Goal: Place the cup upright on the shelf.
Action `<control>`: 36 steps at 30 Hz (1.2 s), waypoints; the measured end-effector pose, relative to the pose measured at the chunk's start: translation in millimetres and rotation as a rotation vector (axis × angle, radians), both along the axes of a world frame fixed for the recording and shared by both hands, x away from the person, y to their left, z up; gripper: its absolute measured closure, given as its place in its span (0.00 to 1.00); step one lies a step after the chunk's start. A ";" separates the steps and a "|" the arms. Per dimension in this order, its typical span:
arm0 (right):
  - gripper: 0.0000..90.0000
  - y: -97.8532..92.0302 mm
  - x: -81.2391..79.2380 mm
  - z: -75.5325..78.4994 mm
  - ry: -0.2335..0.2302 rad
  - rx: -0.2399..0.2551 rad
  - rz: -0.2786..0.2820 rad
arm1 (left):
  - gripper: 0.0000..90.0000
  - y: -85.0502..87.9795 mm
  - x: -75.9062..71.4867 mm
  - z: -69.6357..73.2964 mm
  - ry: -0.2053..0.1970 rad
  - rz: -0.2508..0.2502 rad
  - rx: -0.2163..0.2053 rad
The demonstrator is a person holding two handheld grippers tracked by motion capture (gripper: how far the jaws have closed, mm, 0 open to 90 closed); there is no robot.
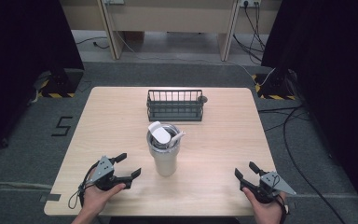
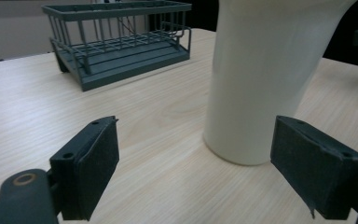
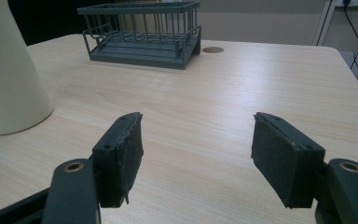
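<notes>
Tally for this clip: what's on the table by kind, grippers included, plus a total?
Tumblers: 1, cream, with a lid
Wire racks: 1, dark grey-green
Grippers: 2, left and right, both open
Total: 4

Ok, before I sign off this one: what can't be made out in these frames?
- Tumbler top: cut off by the top edge in the left gripper view, by the left edge in the right gripper view.
- Tumbler contents: high view, the white lid covers the opening.
- Small round thing beside the rack: high view, too small to identify.
- Room sides: high view, lost in darkness.
</notes>
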State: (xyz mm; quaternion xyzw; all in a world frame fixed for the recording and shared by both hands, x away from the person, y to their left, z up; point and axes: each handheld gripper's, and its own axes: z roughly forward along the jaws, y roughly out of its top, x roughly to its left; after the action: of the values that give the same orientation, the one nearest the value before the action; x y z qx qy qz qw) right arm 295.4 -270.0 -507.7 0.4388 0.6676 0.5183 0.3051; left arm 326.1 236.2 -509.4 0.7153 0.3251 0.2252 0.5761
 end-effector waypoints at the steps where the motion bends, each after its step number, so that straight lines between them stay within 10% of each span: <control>1: 0.38 -0.2 0.5 -0.2 -0.001 0.001 0.000 | 0.16 -3.1 1.2 0.4 0.000 -0.009 -0.006; 36: 0.37 1.3 4.3 -1.0 0.001 0.003 0.009 | 0.10 -82.6 41.0 -0.6 0.001 -0.182 -0.045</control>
State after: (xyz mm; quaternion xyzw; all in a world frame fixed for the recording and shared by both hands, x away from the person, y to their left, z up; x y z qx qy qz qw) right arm 299.7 -268.7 -508.7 0.4364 0.6689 0.5207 0.3017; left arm 367.1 153.6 -510.1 0.7288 0.2640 0.1644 0.6100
